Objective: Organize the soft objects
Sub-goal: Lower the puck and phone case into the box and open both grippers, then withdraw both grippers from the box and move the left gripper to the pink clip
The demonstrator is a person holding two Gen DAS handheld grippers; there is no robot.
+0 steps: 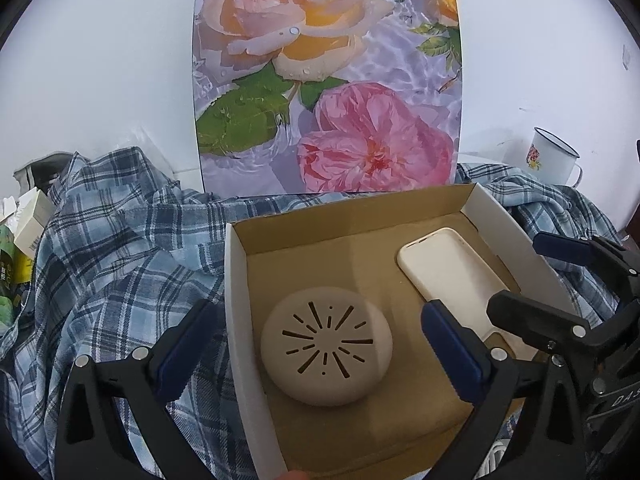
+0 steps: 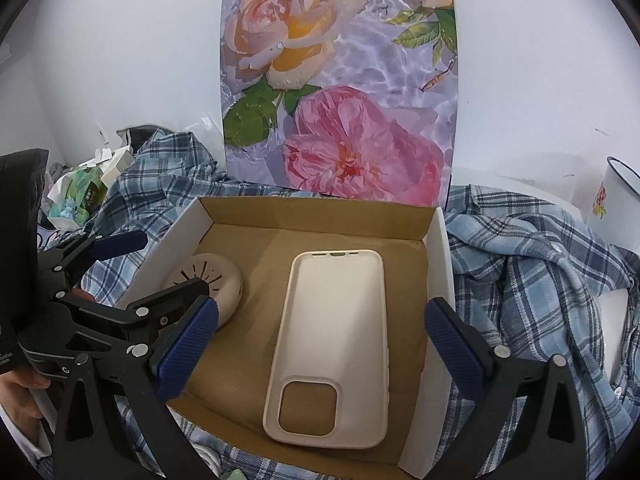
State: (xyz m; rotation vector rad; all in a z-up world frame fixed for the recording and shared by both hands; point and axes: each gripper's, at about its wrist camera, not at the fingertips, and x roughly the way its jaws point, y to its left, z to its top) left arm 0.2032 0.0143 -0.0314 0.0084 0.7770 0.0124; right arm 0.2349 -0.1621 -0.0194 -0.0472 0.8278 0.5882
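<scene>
Phone case (image 2: 332, 340) and round vented pad (image 1: 326, 350), both cream and rubbery-looking, lie flat inside an open cardboard box (image 1: 236, 280) at the centre of each frame, the box resting on a rumpled plaid shirt (image 1: 120, 248). Left gripper (image 1: 320, 344) hangs with its fingers released wide to either side of the pad; right gripper (image 2: 320, 340) is likewise spread wide around the case, gripping nothing. Both items look light and bendable; the case probably lifts best pinched across its long edges, the pad across its rim.
</scene>
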